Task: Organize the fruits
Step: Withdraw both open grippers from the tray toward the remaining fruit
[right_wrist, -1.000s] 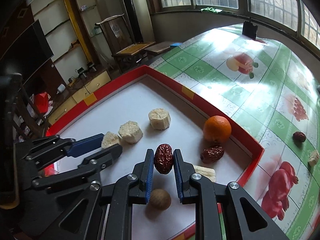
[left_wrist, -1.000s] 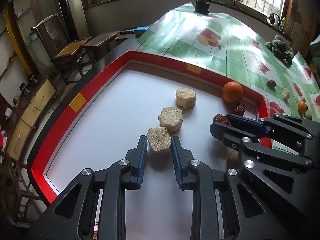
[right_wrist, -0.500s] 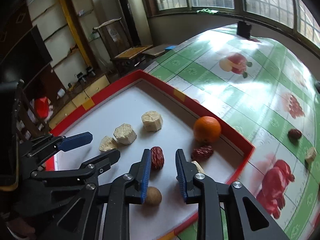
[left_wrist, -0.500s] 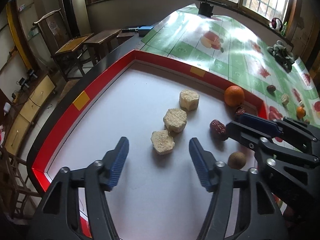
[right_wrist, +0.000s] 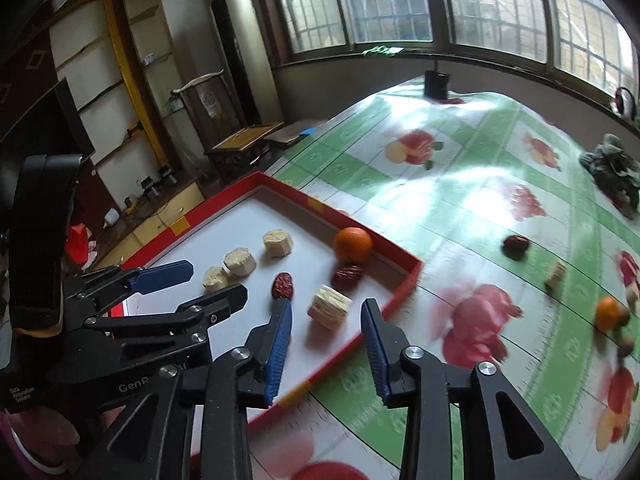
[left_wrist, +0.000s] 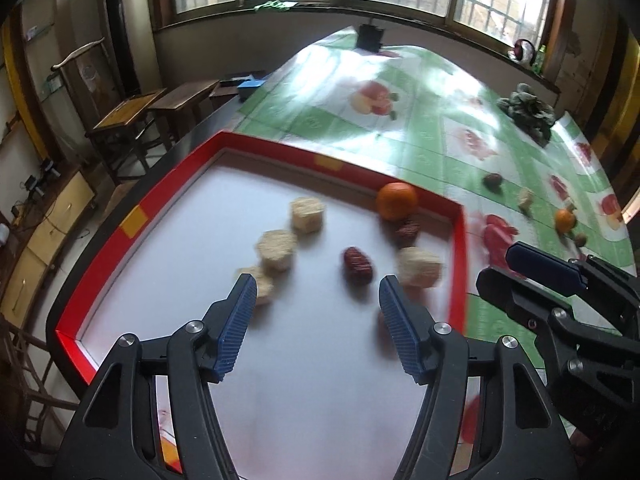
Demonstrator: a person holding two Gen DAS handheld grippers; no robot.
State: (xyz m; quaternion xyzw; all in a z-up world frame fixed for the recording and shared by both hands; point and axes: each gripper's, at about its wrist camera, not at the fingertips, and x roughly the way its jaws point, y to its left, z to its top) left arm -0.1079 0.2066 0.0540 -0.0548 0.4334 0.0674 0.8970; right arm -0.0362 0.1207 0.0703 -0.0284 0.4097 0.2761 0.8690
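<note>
A red-rimmed tray (left_wrist: 136, 220) with a white floor holds three pale chunks in a row (left_wrist: 277, 250), a fourth pale chunk (left_wrist: 420, 268), two red dates (left_wrist: 358, 266) and an orange (left_wrist: 396, 200). My left gripper (left_wrist: 317, 284) hovers open over the tray's near part, nothing between its pads. My right gripper (right_wrist: 326, 312) hangs above the tray's near right edge, its jaws opening and gripping nothing. The fourth chunk (right_wrist: 329, 307) lies on the tray below the gap. One date (right_wrist: 283, 285) lies just past the right gripper's left fingertip.
On the green fruit-print tablecloth (right_wrist: 460, 184) right of the tray lie a date (right_wrist: 516, 246), a pale chunk (right_wrist: 556, 274), a small orange (right_wrist: 608, 312) and a nut (right_wrist: 626, 346). A dark green bundle (right_wrist: 612, 168) sits far right. Chairs stand beyond the table's left edge.
The left gripper let go of the nearest pale chunk, opened wide and drew back upward. The right gripper released the red date onto the tray, widened and pulled back to the right.
</note>
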